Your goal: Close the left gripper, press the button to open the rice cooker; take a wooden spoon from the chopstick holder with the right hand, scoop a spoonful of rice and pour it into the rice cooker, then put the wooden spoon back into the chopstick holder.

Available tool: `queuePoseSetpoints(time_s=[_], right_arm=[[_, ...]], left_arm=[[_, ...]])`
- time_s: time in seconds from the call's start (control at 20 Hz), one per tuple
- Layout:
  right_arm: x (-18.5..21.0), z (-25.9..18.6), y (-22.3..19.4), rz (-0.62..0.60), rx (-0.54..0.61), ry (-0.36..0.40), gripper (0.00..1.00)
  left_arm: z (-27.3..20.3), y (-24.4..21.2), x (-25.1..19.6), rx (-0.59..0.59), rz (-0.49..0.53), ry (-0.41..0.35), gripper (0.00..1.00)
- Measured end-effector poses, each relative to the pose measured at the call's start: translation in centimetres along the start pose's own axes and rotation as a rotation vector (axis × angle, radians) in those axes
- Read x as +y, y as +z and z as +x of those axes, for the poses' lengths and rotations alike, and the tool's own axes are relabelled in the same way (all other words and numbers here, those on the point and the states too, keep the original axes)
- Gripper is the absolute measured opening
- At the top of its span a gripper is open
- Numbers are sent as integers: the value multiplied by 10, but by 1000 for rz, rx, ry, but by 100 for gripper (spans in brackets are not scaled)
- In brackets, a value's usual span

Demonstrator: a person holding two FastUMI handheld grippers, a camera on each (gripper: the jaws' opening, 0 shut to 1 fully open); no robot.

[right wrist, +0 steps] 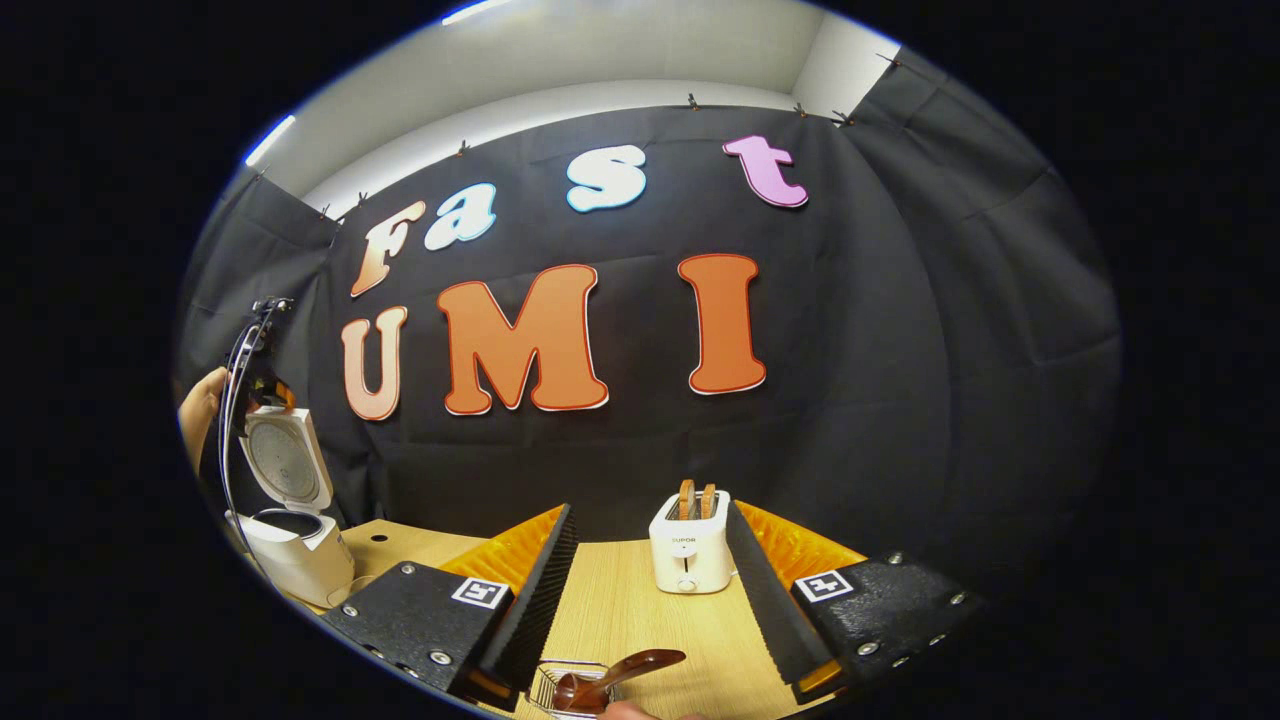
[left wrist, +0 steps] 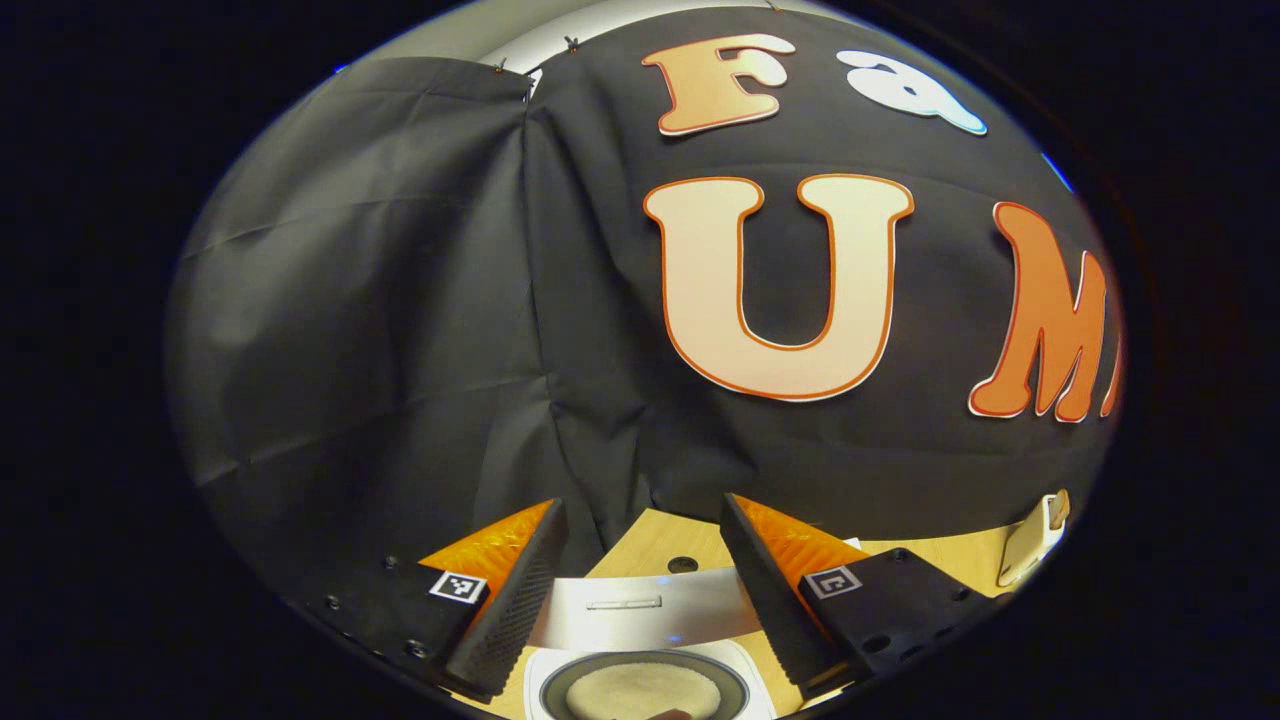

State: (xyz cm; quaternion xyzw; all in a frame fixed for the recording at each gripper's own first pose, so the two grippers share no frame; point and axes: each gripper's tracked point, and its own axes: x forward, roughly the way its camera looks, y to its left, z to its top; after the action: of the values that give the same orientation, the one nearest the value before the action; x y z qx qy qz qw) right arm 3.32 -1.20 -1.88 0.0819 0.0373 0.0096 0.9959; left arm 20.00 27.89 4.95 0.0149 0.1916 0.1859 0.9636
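The white rice cooker (right wrist: 295, 555) stands open at the table's left end, its lid (right wrist: 285, 460) raised. In the left gripper view the silver lid part (left wrist: 640, 605) and the round pot opening (left wrist: 645, 690), pale inside, lie just below my left gripper (left wrist: 642, 505), which is open and holds nothing. A hand (right wrist: 200, 410) with a cable is beside the raised lid. My right gripper (right wrist: 651, 510) is open above the wire chopstick holder (right wrist: 548, 683). The dark wooden spoon (right wrist: 625, 668) rests in it, its handle slanting up to the right, untouched by the fingers.
A white toaster (right wrist: 688, 545) with two slices in its slots stands on the wooden table (right wrist: 620, 600) straight ahead of the right gripper, near the black cloth wall. In the left gripper view the toaster (left wrist: 1035, 540) sits at the far right. A round hole (left wrist: 682, 565) is in the tabletop behind the cooker.
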Motion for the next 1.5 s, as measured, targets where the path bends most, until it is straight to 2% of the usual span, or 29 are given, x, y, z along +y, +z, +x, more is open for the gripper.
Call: queuePoseSetpoints(time_s=[0.5,0.55,0.6,0.8,0.85,1.05,1.1,1.2,1.3,1.4,1.45,1.5], right_arm=[[-4,1,-7,54,8,29,88],[-5,0,-7,56,6,28,88],[-6,0,-8,56,4,27,88],[-1,-2,-12,31,12,33,89],[0,-1,-13,24,13,35,89],[6,-2,-19,9,28,47,89],[7,-2,-20,9,31,51,89],[9,-2,-23,4,38,55,89],[11,-2,-24,-2,40,60,89],[16,-3,-26,-8,47,72,89],[18,-3,-26,-9,48,80,89],[21,-4,-26,-10,50,87,89]], left_arm=[[-71,-74,5,130,10,-49,96],[-76,-85,4,152,6,-58,99],[-81,-93,4,166,-1,-71,96],[-98,-130,0,212,22,-100,96],[-102,-138,-1,227,29,-104,99],[-112,-171,-5,262,40,-117,96],[-112,-185,-5,278,40,-124,100],[-114,-215,-6,333,22,-129,96],[-118,-256,-8,406,56,-118,100],[-125,-252,-9,347,64,-115,97],[-132,-256,-9,386,59,-107,96],[-135,-251,-10,372,57,-109,98]])
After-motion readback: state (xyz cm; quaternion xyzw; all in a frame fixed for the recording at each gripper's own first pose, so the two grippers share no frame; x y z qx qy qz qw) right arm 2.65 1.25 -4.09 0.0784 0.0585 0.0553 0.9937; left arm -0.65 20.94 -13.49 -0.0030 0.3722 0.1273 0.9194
